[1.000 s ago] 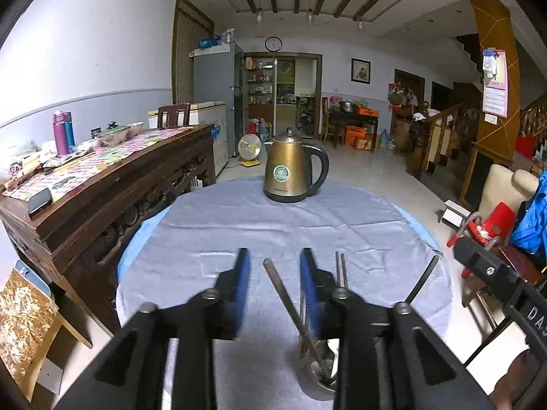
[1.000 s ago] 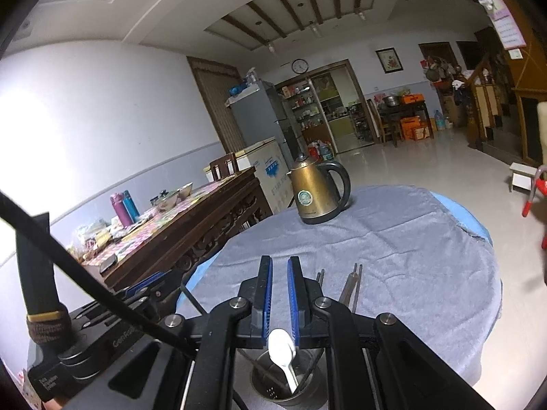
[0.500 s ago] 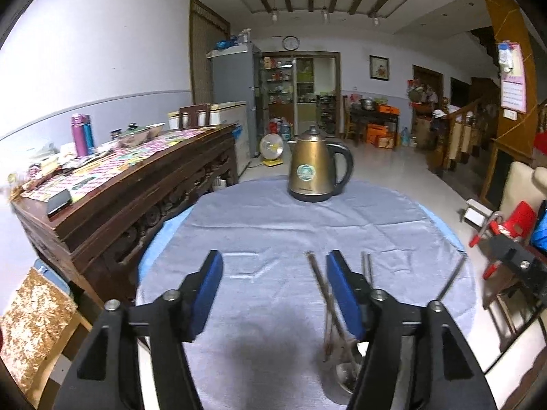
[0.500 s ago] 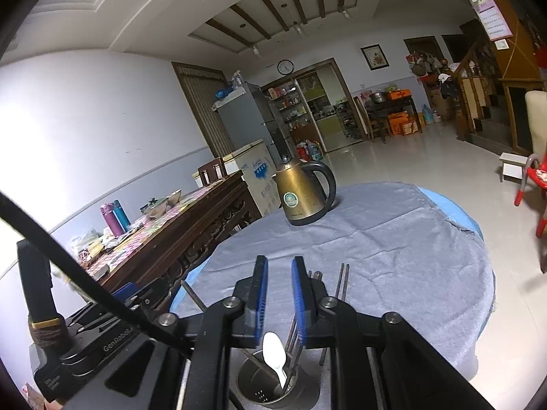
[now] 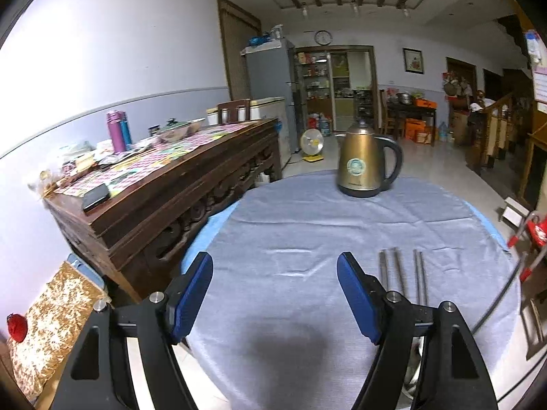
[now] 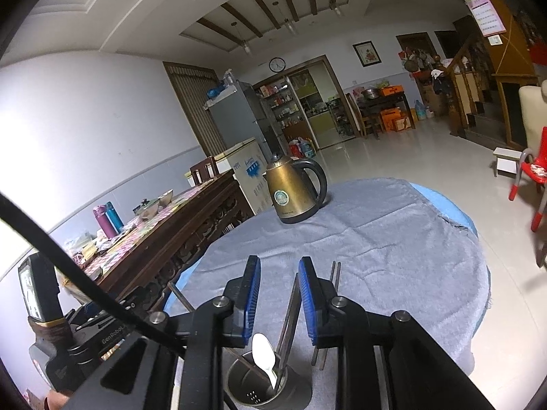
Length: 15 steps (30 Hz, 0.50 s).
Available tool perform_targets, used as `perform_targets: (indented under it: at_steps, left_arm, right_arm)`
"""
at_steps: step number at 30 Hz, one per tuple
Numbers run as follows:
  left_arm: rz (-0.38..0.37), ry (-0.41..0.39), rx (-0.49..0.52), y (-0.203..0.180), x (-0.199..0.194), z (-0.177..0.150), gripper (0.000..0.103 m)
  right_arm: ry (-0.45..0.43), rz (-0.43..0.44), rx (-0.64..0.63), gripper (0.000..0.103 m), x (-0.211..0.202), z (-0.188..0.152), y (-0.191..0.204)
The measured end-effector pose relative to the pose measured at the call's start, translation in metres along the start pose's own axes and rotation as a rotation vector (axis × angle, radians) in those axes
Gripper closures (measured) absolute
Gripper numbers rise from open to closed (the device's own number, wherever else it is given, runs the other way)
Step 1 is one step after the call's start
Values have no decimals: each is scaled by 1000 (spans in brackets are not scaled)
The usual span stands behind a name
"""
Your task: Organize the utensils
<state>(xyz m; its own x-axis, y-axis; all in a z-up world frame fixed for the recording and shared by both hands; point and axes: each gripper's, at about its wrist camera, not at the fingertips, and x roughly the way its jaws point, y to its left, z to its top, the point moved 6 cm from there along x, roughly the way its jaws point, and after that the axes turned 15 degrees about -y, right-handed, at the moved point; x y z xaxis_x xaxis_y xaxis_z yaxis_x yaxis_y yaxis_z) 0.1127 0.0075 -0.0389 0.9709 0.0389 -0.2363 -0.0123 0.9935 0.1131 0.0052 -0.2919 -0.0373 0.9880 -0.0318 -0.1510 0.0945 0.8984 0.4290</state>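
Hovering over the grey cloth (image 5: 307, 232) on the round tabletop (image 6: 441, 201), the left gripper (image 5: 275, 294) has its jaws spread wide with nothing between the blue pads (image 5: 191, 294); chopsticks (image 5: 403, 273) show just right of its right pad, partly hidden behind that finger, though whether they lie on the cloth or stand in something cannot be told from this view. The right gripper (image 6: 278, 299) sits above a metal utensil cup (image 6: 270, 389), jaws parted a little and holding nothing; a white spoon (image 6: 265, 350) stands in the cup, and dark chopsticks (image 6: 290, 317) lean out of it up through the gap between the pads; another pair of chopsticks (image 6: 335, 273) shows just right of the right pad, its lower end hidden by the finger. A black cable (image 6: 78, 280) crosses the lower left of the right view, with the left gripper's body (image 6: 85, 338) behind it. A gold kettle (image 5: 362, 167) stands at the far side of the cloth, well apart from both grippers; a dark wooden sideboard (image 5: 164, 198) cluttered with bottles and papers runs along the left; a red chair (image 6: 530, 177) stands off to the right on the floor.
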Motion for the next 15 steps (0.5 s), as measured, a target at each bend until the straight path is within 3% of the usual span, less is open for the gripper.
perform_targets:
  at_steps: [9, 15]
  left_arm:
    - [118, 42, -64, 62, 18, -15, 27]
    - [135, 106, -93, 78, 36, -33, 27]
  right_arm:
    - [25, -16, -11, 77, 10, -5, 3]
    - [52, -37, -22, 71, 23, -17, 2]
